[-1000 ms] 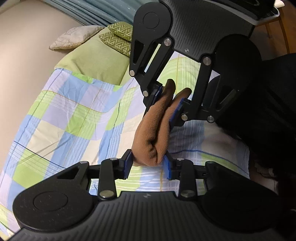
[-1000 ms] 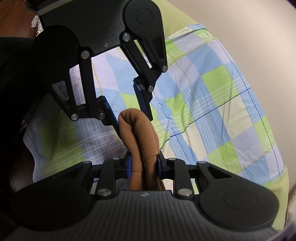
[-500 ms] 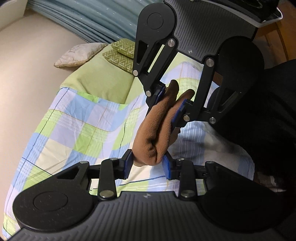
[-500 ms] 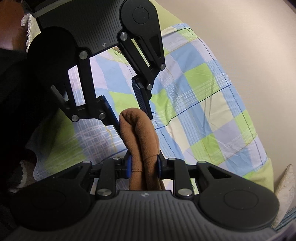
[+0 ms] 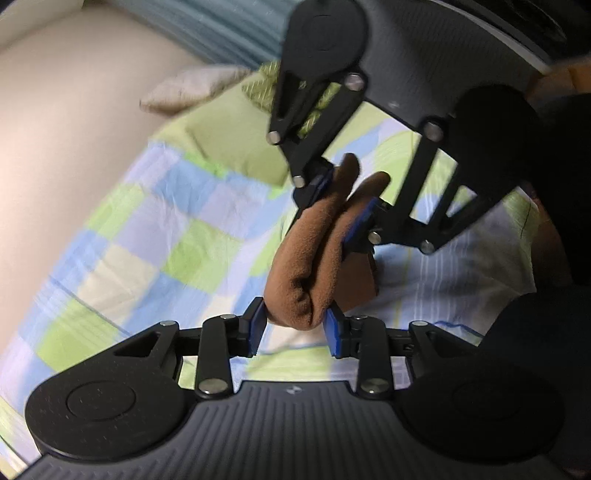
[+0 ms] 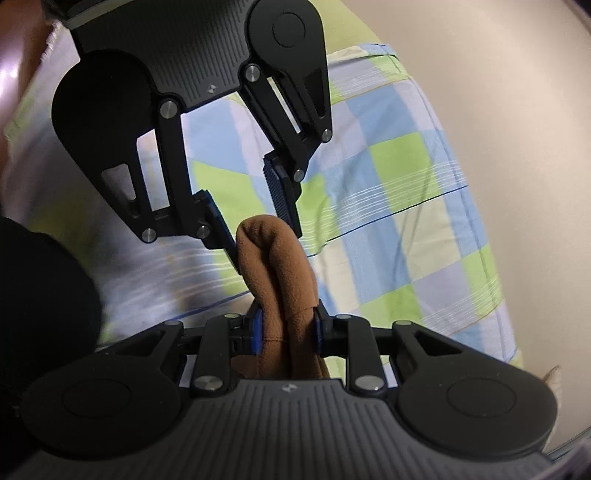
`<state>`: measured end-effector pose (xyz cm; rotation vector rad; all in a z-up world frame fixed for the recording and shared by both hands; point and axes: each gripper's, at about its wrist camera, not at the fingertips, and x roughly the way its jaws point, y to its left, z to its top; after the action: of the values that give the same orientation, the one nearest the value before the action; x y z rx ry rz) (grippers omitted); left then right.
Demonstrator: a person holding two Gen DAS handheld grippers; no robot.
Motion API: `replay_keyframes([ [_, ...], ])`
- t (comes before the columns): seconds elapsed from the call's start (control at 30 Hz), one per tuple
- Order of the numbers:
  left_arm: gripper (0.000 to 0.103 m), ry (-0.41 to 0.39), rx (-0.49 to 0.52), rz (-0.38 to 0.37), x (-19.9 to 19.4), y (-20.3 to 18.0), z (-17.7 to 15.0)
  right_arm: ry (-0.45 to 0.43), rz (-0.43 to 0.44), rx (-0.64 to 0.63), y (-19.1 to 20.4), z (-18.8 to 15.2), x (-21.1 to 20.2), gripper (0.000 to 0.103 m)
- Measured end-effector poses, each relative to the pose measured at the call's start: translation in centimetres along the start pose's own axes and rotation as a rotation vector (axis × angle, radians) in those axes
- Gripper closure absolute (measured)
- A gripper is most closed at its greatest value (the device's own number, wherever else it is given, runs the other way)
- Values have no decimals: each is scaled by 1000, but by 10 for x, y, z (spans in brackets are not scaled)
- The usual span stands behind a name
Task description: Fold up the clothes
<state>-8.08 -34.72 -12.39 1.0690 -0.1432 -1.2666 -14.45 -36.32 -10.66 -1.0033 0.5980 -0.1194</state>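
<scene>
A small brown fleece garment (image 5: 314, 258) is bunched into a thick fold and held in the air above the bed. In the left wrist view my left gripper (image 5: 294, 330) has its blue pads against both sides of the fold's near end. My right gripper (image 5: 343, 201) faces it from above and pinches the far end. In the right wrist view the right gripper (image 6: 287, 330) is shut on the same brown garment (image 6: 280, 266). The left gripper (image 6: 255, 218) holds its rounded top end. The two grippers are close together, tips almost meeting.
Below lies a bed with a blue, green and cream checked sheet (image 5: 166, 240) (image 6: 406, 221). A beige pillow (image 5: 184, 88) and a teal curtain (image 5: 229, 33) are at its far end. A beige wall (image 6: 498, 92) runs alongside. A person's dark clothing (image 5: 554, 184) fills one side.
Both grippers keep their hold on the brown garment and their spacing. The pair has swung and tilted over the bed, so the sheet and pillows shifted and now look blurred.
</scene>
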Motion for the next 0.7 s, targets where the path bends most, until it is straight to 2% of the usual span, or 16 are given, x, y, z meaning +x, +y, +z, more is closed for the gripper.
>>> replay_keyframes([
  [0.07,63,52,-29,-56,12,-11,-17,7,75,30,10,-5,15,82],
  [0.17,63,87,-48,-86,17,-21,-31,-5,178,63,27,-13,28,80],
  [0.27,63,95,-111,-97,16,-17,-36,-35,192,97,36,-19,31,75],
  [0.37,62,94,-162,-120,10,-7,-37,-45,206,157,28,-27,22,74],
  [0.43,61,66,-224,-178,-6,3,-43,-52,216,198,23,-33,15,72],
  [0.5,61,63,-263,-196,-14,15,-45,-59,226,238,18,-39,9,69],
  [0.6,61,56,-323,-176,-26,29,-42,-68,238,327,16,-59,-14,64],
  [0.7,61,41,-333,-147,-29,37,-31,-30,211,429,9,-80,-23,63],
])
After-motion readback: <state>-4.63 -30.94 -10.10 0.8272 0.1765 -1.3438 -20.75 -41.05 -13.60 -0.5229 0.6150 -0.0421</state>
